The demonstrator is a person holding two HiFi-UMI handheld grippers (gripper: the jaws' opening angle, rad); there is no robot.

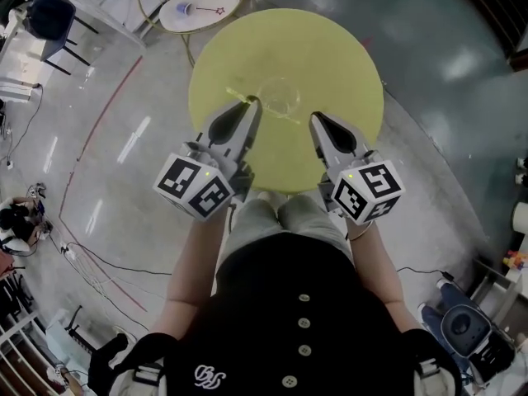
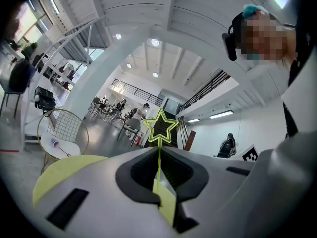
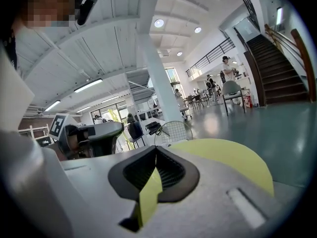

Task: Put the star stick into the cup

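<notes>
Head view: cup (image 1: 279, 97) barely visible; left gripper (image 2: 159, 148) jaws tight on star stick (image 2: 160, 126), right gripper (image 3: 156, 149) jaws together.

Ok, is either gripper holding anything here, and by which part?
The left gripper holds the yellow-green star-tipped stick by its thin stem, just below the star. The right gripper is shut and empty.

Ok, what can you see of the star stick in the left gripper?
The star stick is a thin yellow-green rod topped by a hollow five-point star outline, plastic by the look. The left gripper is shut on the rod just below the star, which pokes out past the jaw tips. In the head view its star end hangs over the yellow table, beside the clear cup.
</notes>
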